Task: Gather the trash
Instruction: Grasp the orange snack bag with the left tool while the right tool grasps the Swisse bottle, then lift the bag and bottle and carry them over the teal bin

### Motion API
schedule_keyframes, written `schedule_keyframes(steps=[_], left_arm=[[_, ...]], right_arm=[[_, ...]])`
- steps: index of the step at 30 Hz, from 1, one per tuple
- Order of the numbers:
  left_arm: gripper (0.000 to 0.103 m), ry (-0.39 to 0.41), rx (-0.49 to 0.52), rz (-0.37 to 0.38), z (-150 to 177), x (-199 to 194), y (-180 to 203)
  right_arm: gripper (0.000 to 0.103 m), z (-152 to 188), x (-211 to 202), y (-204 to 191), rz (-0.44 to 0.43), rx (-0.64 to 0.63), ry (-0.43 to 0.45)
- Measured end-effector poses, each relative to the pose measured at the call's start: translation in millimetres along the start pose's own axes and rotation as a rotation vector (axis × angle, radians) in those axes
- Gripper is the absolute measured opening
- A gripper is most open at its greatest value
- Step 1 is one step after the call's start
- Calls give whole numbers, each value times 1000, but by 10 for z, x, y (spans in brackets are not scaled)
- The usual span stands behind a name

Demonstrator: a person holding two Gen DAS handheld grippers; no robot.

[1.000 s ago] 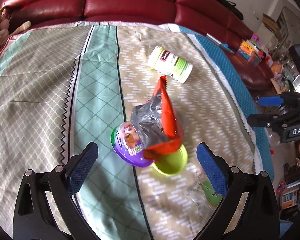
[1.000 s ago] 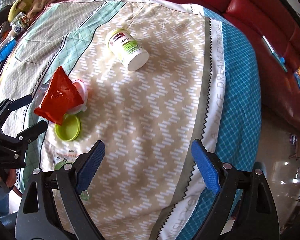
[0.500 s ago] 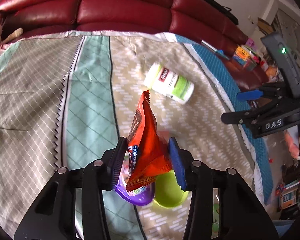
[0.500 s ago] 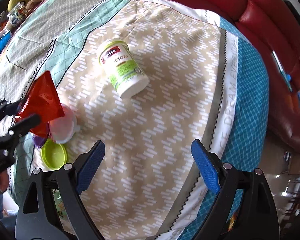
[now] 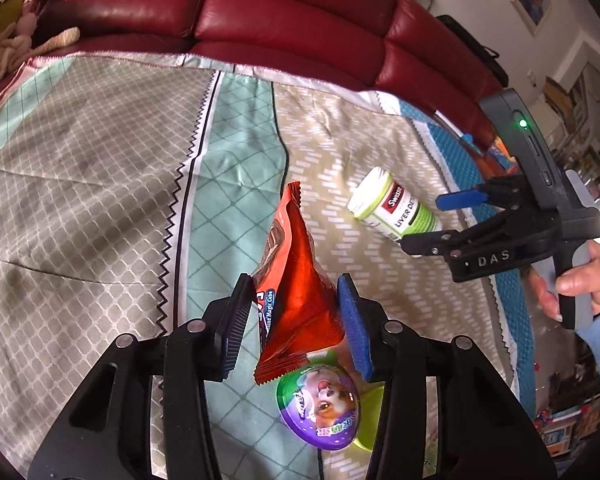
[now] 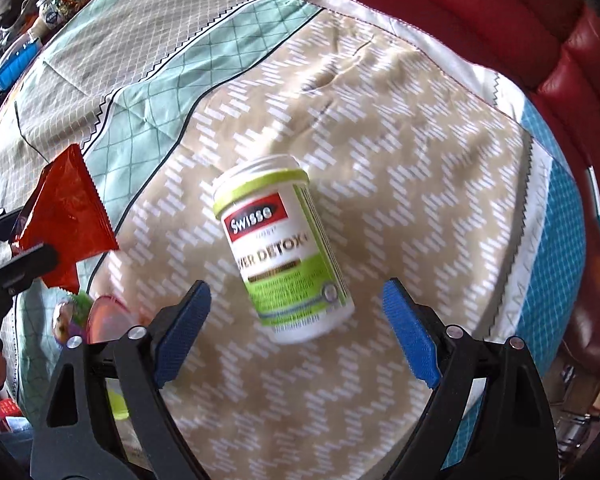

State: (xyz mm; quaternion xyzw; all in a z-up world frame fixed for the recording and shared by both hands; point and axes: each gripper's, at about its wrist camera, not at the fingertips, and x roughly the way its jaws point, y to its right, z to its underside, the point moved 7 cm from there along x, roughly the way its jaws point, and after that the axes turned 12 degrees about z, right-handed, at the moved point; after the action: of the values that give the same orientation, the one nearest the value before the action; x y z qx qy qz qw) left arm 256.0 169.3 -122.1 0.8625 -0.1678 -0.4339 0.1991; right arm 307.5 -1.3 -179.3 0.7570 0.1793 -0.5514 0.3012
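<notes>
- Progress: I have the red snack packet [image 5: 296, 280] clamped in the left gripper [image 5: 296, 316] and raised off the patterned cloth [image 5: 100, 208]; the jaws have just closed to a narrow gap, and both pads press on it.
- Right gripper [image 6: 296, 336]: jaws wide, empty, poised above the white-and-green supplement bottle [image 6: 284, 248], not touching it.
- Remaining: the bottle, the purple round lid [image 5: 320, 412] and the green lid [image 5: 374, 408] lie on the cloth. I see no bin.
- Packet: crinkled glossy foil, serrated ends, pinched near its lower end.
- Bottle: lying on its side, cap on.

Bare cloth [image 6: 400, 184] all around the bottle [image 6: 284, 256]
</notes>
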Motion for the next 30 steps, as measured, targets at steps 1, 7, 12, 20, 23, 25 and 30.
schedule_keyframes(steps=[1, 7, 12, 20, 23, 25, 30], left_arm=[[45, 3, -2, -1, 2, 9, -6], [45, 21, -15, -2, -2, 22, 32], [45, 15, 17, 11, 37, 31, 257], [45, 0, 121, 45, 185, 15, 920], [45, -7, 162, 58, 288, 30, 1195], [45, -16, 173, 72, 358, 49, 1355], [45, -40, 217, 96, 543, 89, 1730]], right_arm=[[75, -13, 19, -6, -4, 2, 5], [53, 79, 75, -44, -2, 3, 9], [51, 409, -109, 130, 17, 70, 29], [49, 1246, -485, 462, 9, 210, 50], [49, 1584, -588, 589, -2, 264, 55], [49, 1800, -644, 669, -5, 300, 60], [49, 2276, -793, 848, -7, 371, 78]])
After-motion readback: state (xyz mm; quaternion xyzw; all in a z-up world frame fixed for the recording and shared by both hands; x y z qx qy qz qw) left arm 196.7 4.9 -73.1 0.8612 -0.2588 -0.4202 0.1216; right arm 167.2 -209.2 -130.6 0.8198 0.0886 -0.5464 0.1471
